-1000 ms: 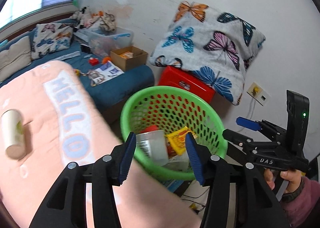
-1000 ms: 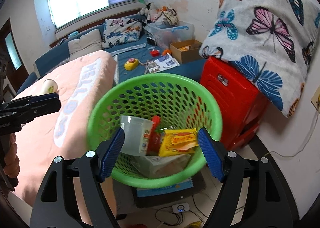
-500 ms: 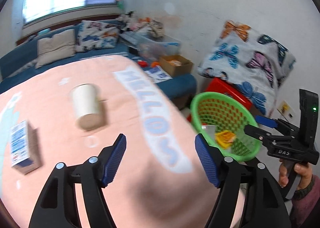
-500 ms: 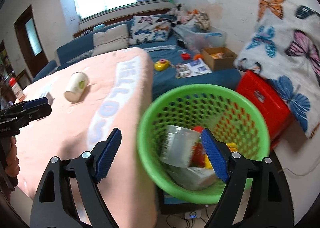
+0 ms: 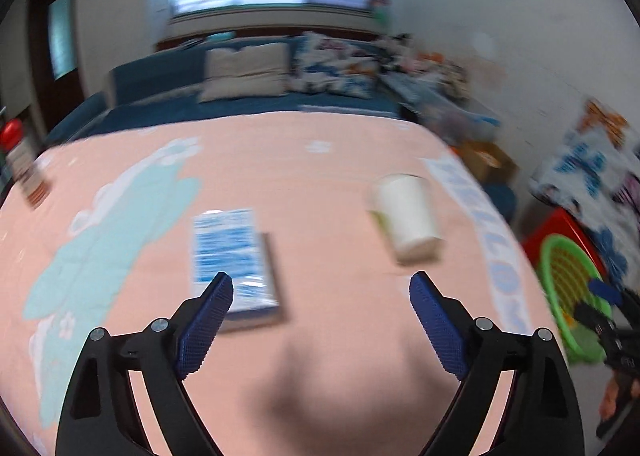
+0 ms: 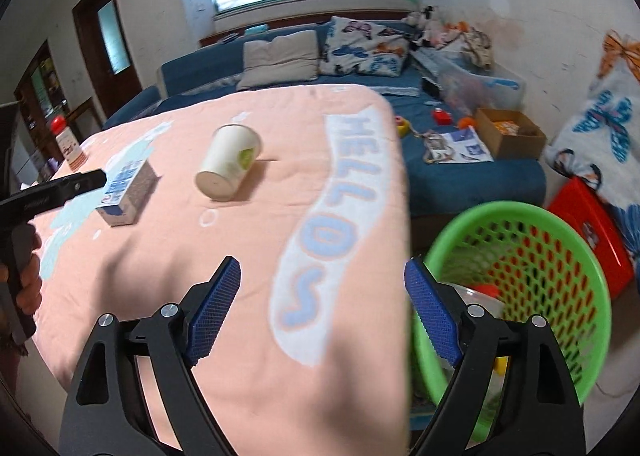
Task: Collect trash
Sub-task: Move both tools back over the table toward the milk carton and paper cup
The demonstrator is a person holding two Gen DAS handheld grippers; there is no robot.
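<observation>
Both tongs are empty w/ jaws wide apart. The left gripper (image 5: pixel 321 298) hangs over the pink blanket (image 5: pixel 320 160) on the bed, and two bits of trash lie in front of it. The blue & white carton (image 5: pixel 232 256) lies flat just ahead of its left finger, a bit to the left of the gap btwn the fingers. Its long side runs away from the tongs, so the jaws could close across its short side. The paper cup (image 5: pixel 408 216) lies on its side, farther off & to the right, w/ its open end pointing toward the far side of the bed. The right gripper (image 6: pixel 322 282) sits near the bed edge by the green basket (image 6: pixel 588 284), which stands on the floor and has some trash in it. From there the cup (image 6: pixel 230 162) and carton (image 6: pixel 126 192) are both well away, ahead & to the left. So the left gripper is nearer to the carton, I think, and it needs only a small shift left & down. The left view is blurry, so fine detail on the carton can't be read.
</observation>
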